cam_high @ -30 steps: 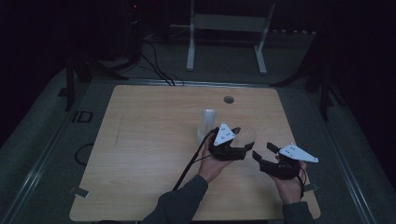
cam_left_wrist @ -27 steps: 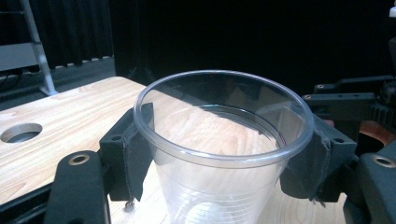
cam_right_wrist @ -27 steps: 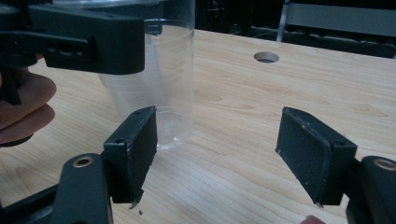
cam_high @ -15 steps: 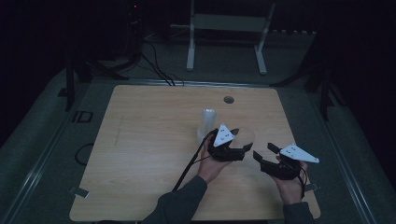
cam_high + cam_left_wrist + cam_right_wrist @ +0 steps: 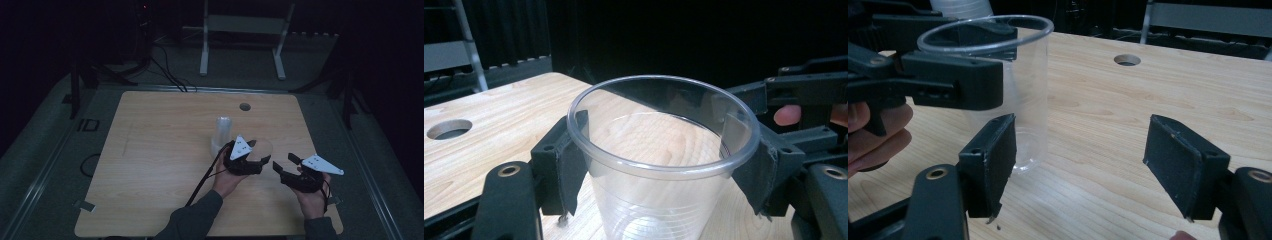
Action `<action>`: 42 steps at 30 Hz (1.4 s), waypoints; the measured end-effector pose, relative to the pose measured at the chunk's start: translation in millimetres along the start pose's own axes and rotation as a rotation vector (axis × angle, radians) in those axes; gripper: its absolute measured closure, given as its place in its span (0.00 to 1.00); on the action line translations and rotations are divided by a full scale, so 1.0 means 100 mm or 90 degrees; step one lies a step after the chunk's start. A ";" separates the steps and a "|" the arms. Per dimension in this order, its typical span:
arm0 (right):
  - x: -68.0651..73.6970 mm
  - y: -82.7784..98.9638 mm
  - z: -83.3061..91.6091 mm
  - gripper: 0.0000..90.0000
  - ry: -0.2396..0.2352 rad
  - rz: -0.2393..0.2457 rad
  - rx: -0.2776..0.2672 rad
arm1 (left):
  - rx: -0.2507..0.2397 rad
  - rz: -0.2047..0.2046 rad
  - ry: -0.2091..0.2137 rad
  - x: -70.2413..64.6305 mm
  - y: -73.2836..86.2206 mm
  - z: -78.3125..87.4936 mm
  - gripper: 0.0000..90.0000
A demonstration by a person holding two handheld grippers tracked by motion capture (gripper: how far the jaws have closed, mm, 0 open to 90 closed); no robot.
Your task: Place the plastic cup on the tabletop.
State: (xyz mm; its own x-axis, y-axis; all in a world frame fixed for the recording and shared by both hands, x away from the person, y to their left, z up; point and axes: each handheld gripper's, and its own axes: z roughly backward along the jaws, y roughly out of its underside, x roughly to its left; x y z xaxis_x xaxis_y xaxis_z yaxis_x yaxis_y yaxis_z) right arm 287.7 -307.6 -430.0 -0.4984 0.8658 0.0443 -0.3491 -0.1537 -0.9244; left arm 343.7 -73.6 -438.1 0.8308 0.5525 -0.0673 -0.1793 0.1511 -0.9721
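A clear plastic cup [image 5: 659,165] stands upright on the wooden table [image 5: 160,150], and my left gripper [image 5: 664,172] is shut on it, one pad pressed on each side just under the rim. In the high view that cup [image 5: 265,147] sits right of centre with the left gripper [image 5: 259,156] around it. My right gripper [image 5: 285,164] is just to its right, open and apart from it. In the right gripper view, the right gripper [image 5: 1088,165] has nothing between its pads, while the held cup [image 5: 1023,100] stands beyond its left jaw.
A stack of clear cups [image 5: 225,131] stands upside down just behind and left of the held cup. A round hole [image 5: 245,106] is in the table near its far edge. A metal stand [image 5: 245,30] rises beyond the table. Cables [image 5: 165,70] lie at the back left.
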 end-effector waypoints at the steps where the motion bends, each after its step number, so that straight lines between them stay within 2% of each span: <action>1: 0.00 0.00 0.00 0.32 0.001 0.000 0.000 | 0.002 -0.001 0.000 0.00 0.01 0.00 0.32; 13: -0.03 0.01 0.02 0.32 0.005 -0.005 -0.002 | 0.005 0.010 -0.004 0.02 0.08 -0.02 0.32; 42: -0.06 0.01 0.05 0.32 0.010 -0.013 -0.007 | 0.012 0.008 -0.020 0.03 0.26 -0.07 0.32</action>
State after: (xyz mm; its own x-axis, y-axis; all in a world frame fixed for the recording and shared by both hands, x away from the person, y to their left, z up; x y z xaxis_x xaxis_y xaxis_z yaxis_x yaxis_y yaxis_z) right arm 286.8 -315.4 -429.6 -0.4785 0.8763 0.0570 -0.3497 -0.1307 -0.9277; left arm 345.3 -74.1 -465.0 0.8116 0.5799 -0.0717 -0.1993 0.1593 -0.9669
